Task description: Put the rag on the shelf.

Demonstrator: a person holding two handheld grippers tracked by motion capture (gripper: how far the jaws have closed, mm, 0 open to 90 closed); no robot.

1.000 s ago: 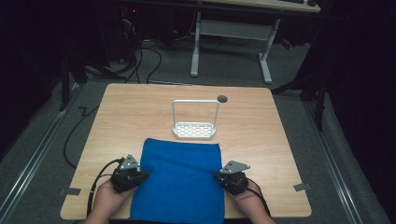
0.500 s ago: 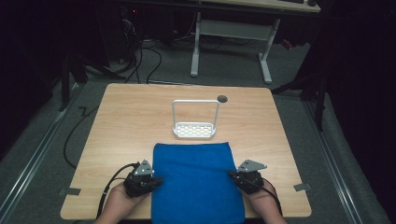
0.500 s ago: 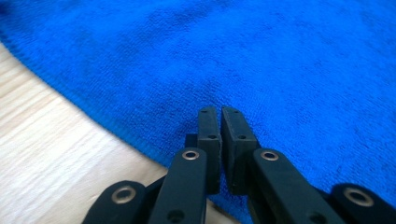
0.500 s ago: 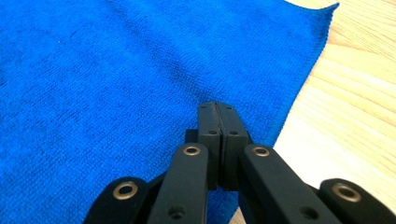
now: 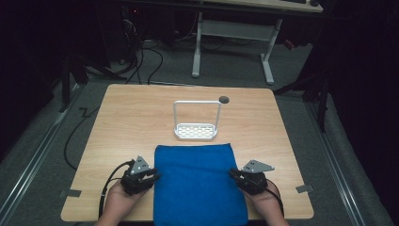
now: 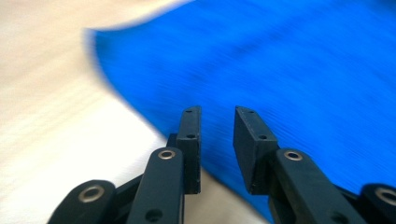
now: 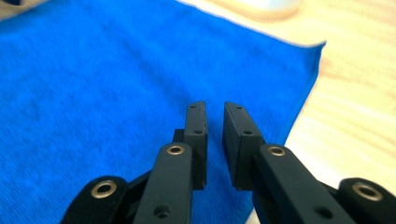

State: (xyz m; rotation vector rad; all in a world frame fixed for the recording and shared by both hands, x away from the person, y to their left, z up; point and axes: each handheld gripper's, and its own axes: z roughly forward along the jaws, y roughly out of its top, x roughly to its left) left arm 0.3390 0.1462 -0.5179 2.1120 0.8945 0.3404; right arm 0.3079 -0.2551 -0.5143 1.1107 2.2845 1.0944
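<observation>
Surface [image 5: 131, 117]: light wood, rounded corners, small dark round hole [image 5: 224, 99] near far edge.
Floor [image 5: 226, 66]: grey carpet, dim.
Cables [image 5: 146, 56]: black, looping over floor beyond far left corner.
Far furniture: white-legged desk frame [image 5: 233, 33] behind surface.
Floor tape [image 5: 69, 193]: grey patches by near corners.
Light: surface lit, surroundings nearly black.

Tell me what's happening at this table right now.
A person holds tongs in each hand at either side of a blue towel that lies flat on the wooden table. The left tongs and right tongs sit at its side edges, jaws slightly apart, gripping nothing. A white wire rack stands beyond.
</observation>
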